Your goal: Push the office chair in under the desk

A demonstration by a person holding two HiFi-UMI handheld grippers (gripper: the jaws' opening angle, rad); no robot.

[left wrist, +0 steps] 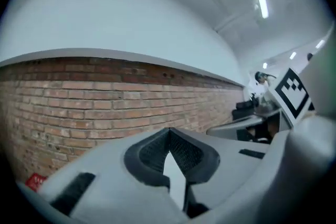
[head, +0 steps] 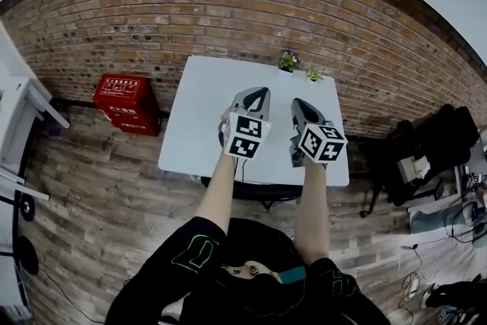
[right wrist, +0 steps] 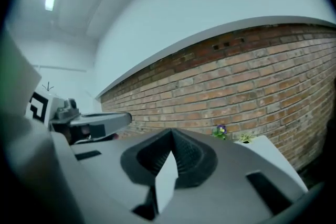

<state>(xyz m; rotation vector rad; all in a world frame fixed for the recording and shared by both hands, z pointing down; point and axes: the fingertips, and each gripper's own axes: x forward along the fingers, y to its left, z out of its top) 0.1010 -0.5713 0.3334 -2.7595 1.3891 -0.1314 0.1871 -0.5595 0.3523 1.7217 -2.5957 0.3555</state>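
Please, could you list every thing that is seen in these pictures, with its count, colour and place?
desk: 1, white, middle, by the wall
chair: 1, black, mostly under the desk's near edge
plants: 2, green, one with purple flowers, on the desk's far edge
box: 1, red, on the floor left of the desk
wall: 1, red-brown brick, behind the desk
floor: 1, brown wood
unit: 1, white, far left, kind unclear
dark items: count unclear, black, right side by the wall
cables: several, on the floor at lower right
arms: 2, bare forearms, reaching over the chair
left tool: 1, grey, over the desk, shut, empty
right tool: 1, grey, beside the left one, shut, empty
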